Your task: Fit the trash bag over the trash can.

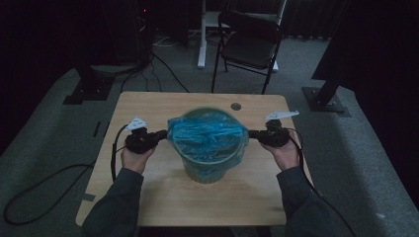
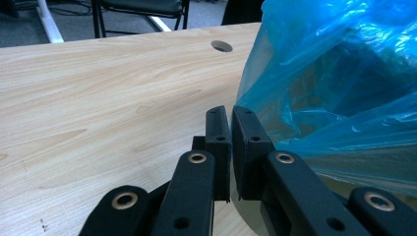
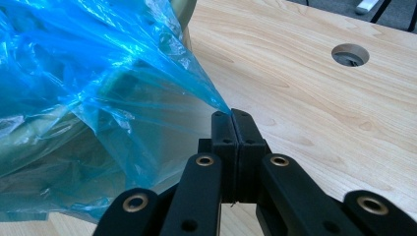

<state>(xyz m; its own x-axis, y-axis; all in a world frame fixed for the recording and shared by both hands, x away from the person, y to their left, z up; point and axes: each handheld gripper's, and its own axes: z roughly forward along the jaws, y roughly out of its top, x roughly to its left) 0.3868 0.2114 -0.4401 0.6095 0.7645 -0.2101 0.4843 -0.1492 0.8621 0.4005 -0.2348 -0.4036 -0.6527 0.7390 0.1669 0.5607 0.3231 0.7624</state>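
So the blue plastic bag (image 1: 207,136) is draped into and over a green bucket (image 1: 210,170), which is parked pretty much in the middle of the wooden table (image 1: 163,197). The film is pulled out sideways past the rim on both sides, so the bag mouth looks stretched wide across the top of the bucket. The plastic is crinkled and see-through enough that the bucket wall can be made out behind it in both gripper views.

On the right side, the bag's edge is drawn out into a tight point, and that point is pinched by the right gripper (image 3: 231,114). Its jaws are pressed flat together with no gap to be seen, the blue film caught right at the tips. In the high view the same gripper (image 1: 254,134) is seen held level, just beside the bucket's rim.

On the other side, the left gripper (image 2: 231,110) is held right up against the bag's edge. A thin slit is left between its jaws, so they're nearly closed but not quite. Whether any film is actually caught in that slit can't be told; the plastic is seen just touching or brushing the outer jaw. From above, this gripper (image 1: 163,134) is level with the rim too.

A round cable hole (image 1: 236,106) is cut in the tabletop behind the bucket, and a dark folding chair (image 1: 249,42) is parked past the far edge.
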